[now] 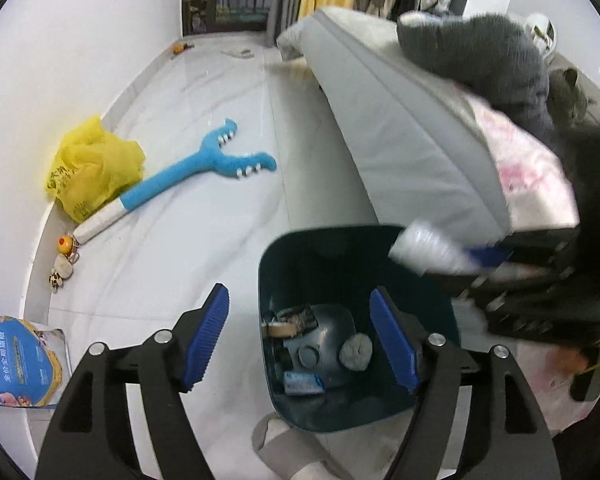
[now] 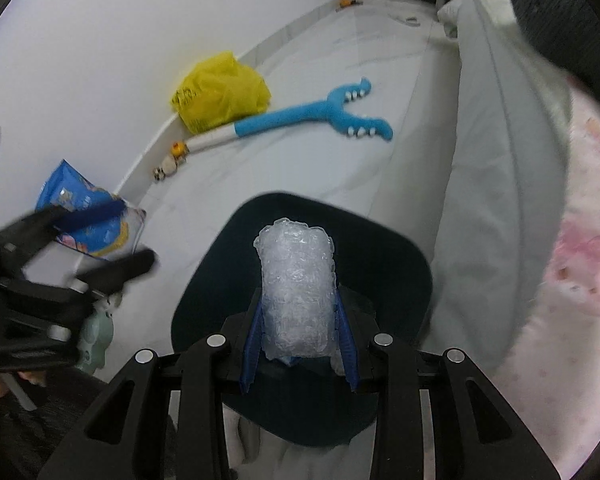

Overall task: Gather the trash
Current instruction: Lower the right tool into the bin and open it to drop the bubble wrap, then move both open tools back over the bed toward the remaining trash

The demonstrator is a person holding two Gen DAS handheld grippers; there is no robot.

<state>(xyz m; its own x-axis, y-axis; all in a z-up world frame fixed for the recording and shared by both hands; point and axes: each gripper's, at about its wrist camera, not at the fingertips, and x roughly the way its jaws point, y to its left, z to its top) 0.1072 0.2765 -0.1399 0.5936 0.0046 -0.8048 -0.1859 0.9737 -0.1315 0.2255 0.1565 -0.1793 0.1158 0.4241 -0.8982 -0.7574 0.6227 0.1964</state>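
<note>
A dark teal trash bin (image 1: 436, 400) stands on the white floor beside the bed, with several scraps inside, among them a grey crumpled wad (image 1: 356, 351) and a small blue-white wrapper (image 1: 303, 383). My left gripper (image 1: 300, 336) is open and empty above the bin's left side. My right gripper (image 2: 299, 344) is shut on a roll of clear bubble wrap (image 2: 296, 292) and holds it over the bin (image 2: 204, 292). In the left wrist view the right gripper (image 1: 480, 260) comes in blurred from the right with the bubble wrap (image 1: 424, 246) over the bin's far rim.
A yellow plastic bag (image 1: 92, 168), a blue plush toy (image 1: 196, 172) and small toys (image 1: 62, 260) lie along the wall. A blue printed bag (image 1: 16, 360) lies at lower left. The bed (image 1: 400, 128) with grey mattress and pink cover fills the right.
</note>
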